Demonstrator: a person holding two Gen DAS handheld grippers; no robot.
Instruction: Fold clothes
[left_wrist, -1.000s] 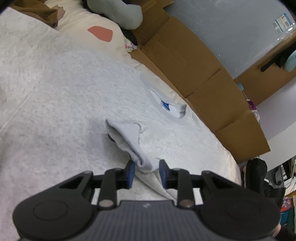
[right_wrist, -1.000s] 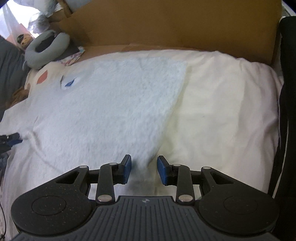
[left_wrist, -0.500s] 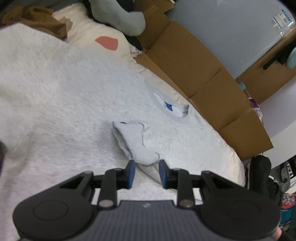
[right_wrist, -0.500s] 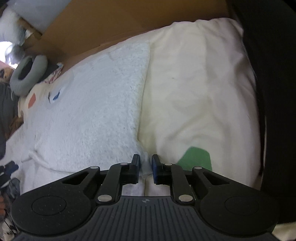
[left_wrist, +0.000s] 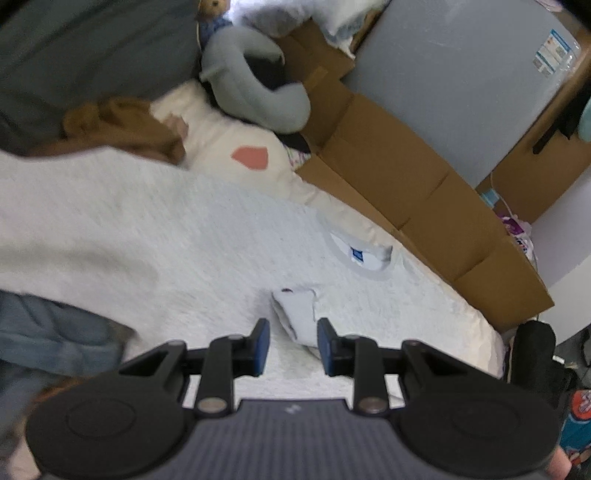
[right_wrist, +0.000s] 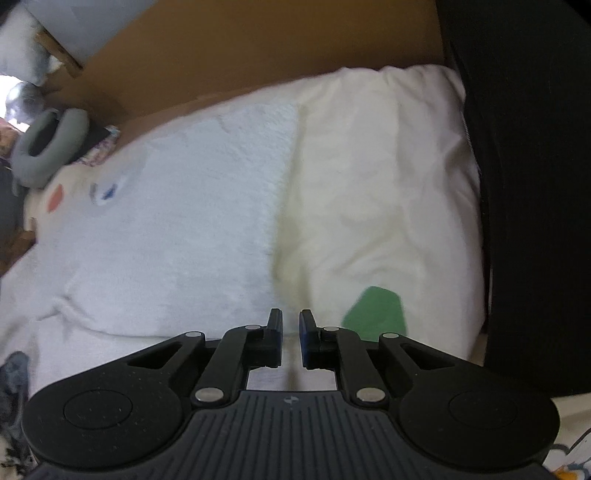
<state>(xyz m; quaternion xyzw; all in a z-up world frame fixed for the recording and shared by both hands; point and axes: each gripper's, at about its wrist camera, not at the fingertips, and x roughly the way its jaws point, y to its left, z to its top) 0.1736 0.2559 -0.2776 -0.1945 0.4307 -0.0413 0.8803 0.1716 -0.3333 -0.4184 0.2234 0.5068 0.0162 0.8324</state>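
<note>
A pale grey sweatshirt (left_wrist: 184, 240) lies spread on the bed, its collar and blue label (left_wrist: 364, 254) towards the cardboard. One sleeve is folded in, and its cuff (left_wrist: 297, 306) rests on the body. My left gripper (left_wrist: 292, 326) hovers above that cuff with its jaws apart, and nothing is pressed between them. In the right wrist view the same sweatshirt (right_wrist: 184, 221) ends in a straight hem edge that runs down to my right gripper (right_wrist: 290, 314). That gripper's jaws are nearly together, with pale fabric from the hem corner pinched in the narrow gap.
Cream bedding (right_wrist: 369, 184) with a green patch (right_wrist: 376, 310) and a red patch (left_wrist: 251, 157) lies under the sweatshirt. Flattened cardboard (left_wrist: 406, 166) lines the far side. A grey neck pillow (left_wrist: 255, 85), brown cloth (left_wrist: 122, 129) and blue denim (left_wrist: 48, 332) lie nearby. Something black (right_wrist: 535, 184) stands on the right.
The left gripper rose away from the cuff, which stayed lying on the sweatshirt. The right gripper's jaws went from apart to nearly together at the hem edge, and it rolled and shifted.
</note>
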